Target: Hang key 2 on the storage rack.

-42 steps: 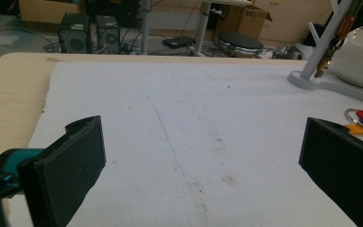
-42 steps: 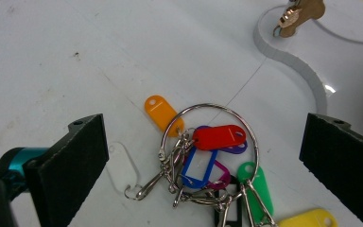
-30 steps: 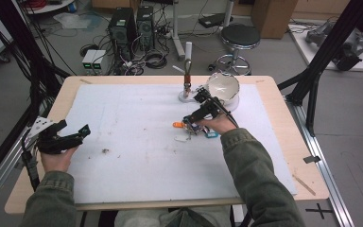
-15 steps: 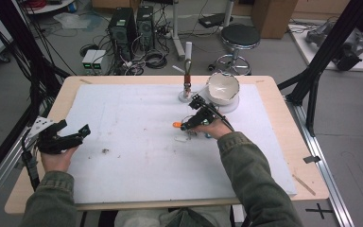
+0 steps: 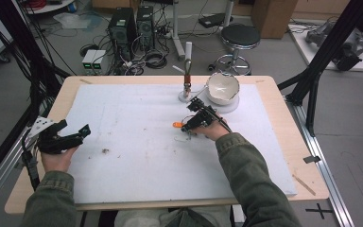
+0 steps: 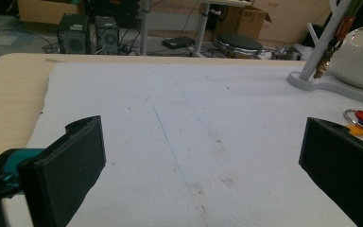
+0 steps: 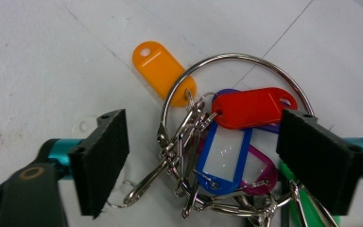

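A steel key ring (image 7: 236,64) lies flat on the white mat with an orange tag (image 7: 163,71), a red tag (image 7: 253,108), a blue tag (image 7: 222,156) and several clips. My right gripper (image 7: 203,156) points down over it. Its jaws have just been closing and stand on either side of the bunch, the left pad still apart from the clips. In the high view the right gripper (image 5: 190,126) is near the table's middle, beside the orange tag (image 5: 177,125). My left gripper (image 5: 71,137) rests open at the mat's left edge, nothing between its jaws (image 6: 198,161).
A white bowl (image 5: 222,87) sits on a white base at the back of the mat (image 5: 137,161). Beside it rises a white peg stand (image 5: 187,71) with a brown item hanging from it. Cables, computers and a stool (image 5: 240,37) lie beyond the table's far edge.
My right gripper has sunk toward the key ring and shifted slightly left, and its jaws look narrower. The left gripper has not moved.
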Tool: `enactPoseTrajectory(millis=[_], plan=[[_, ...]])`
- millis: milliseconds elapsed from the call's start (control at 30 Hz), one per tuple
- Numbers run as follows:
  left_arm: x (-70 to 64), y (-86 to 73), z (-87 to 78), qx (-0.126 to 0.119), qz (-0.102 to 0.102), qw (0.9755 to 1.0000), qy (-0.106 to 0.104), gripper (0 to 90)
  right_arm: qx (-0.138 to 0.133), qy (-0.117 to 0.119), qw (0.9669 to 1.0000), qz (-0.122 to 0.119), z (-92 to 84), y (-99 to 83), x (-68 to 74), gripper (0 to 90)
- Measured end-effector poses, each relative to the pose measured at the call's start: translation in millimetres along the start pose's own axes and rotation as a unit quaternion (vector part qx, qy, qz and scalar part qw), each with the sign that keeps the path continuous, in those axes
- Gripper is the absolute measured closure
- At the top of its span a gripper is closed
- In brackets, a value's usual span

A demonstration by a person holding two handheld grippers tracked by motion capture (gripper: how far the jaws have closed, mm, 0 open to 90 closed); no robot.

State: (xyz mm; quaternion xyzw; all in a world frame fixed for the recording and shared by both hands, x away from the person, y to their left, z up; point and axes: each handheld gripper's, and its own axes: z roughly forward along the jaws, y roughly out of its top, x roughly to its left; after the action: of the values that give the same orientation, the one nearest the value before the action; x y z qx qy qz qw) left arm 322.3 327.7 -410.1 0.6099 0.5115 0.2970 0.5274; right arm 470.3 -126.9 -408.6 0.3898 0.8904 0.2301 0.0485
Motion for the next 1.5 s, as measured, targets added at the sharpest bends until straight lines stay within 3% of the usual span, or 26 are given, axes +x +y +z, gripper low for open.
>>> enactPoseTrajectory(millis=[67, 167, 233, 267, 300, 400, 633, 833, 867, 900, 933, 967, 1033, 1267, 1500], plan=[[-0.1, 0.0, 0.0, 0.0, 0.0, 1.0, 0.0, 1.7, -0.003, 0.001, 1.0, 0.006, 0.8, 0.3, -2.3, 30.1], [-0.1, 0.0, 0.1, 0.0, 0.0, 1.0, 0.0, 1.7, 0.0, -0.002, 0.9999, 0.01, 1.4, -0.1, -2.8, 34.3], [-0.2, 0.0, 0.2, 0.0, 0.0, 1.0, 0.0, 1.7, 0.002, -0.01, 0.9998, 0.015, 0.8, -0.5, -3.7, 45.8], [-0.2, 0.0, 0.2, 0.0, 0.0, 1.0, 0.0, 1.7, 0.002, -0.01, 0.9998, 0.015, 0.8, -0.5, -3.7, 45.8], [-0.2, 0.0, 0.3, -0.001, 0.0, 1.0, 0.0, 1.7, 0.003, -0.015, 0.9997, 0.018, 0.0, -0.5, -4.6, 54.2], [-0.3, 0.0, 0.5, 0.0, 0.0, 1.0, 0.0, 1.7, 0.007, -0.026, 0.9995, 0.019, -0.6, 0.1, -3.0, 60.9], [-0.7, 0.2, 0.3, -0.001, 0.001, 1.0, 0.0, 1.7, 0.019, -0.054, 0.9983, -0.008, 0.7, 1.3, 5.3, 62.1], [-0.8, 0.3, 0.3, -0.001, 0.001, 1.0, 0.0, 1.7, 0.02, -0.054, 0.9983, -0.004, 0.8, 1.7, 6.1, 63.9], [-0.8, 0.3, 0.2, -0.002, 0.0, 1.0, 0.0, 1.7, 0.018, -0.055, 0.9983, -0.001, 0.3, 1.7, 6.5, 67.1], [-0.7, 0.3, 0.2, -0.002, 0.0, 1.0, 0.0, 1.7, 0.01, -0.053, 0.9986, -0.006, -2.0, 1.8, 6.5, 78.1], [-0.6, 0.4, 0.2, -0.002, 0.0, 1.0, 0.0, 1.7, -0.003, -0.045, 0.999, -0.008, -4.3, 2.1, 7.3, 82.9], [-0.3, 0.3, 0.2, -0.002, 0.0, 1.0, 0.0, 1.7, 0.006, -0.068, 0.9975, -0.019, -2.1, 1.8, 9.6, 83.3], [-0.4, 0.3, 0.3, -0.002, 0.0, 1.0, 0.0, 1.7, 0.006, -0.067, 0.9976, -0.017, -1.9, 1.7, 9.4, 83.4], [0.2, 0.4, 0.3, -0.003, 0.0, 1.0, 0.001, 1.7, 0.001, -0.047, 0.9989, 0.001, -5.2, 0.2, 3.5, 83.9], [-0.1, 0.3, 0.4, -0.001, 0.0, 1.0, 0.0, 1.7, -0.02, -0.023, 0.9991, 0.028, -14.7, -5.2, -6.7, 83.9]])
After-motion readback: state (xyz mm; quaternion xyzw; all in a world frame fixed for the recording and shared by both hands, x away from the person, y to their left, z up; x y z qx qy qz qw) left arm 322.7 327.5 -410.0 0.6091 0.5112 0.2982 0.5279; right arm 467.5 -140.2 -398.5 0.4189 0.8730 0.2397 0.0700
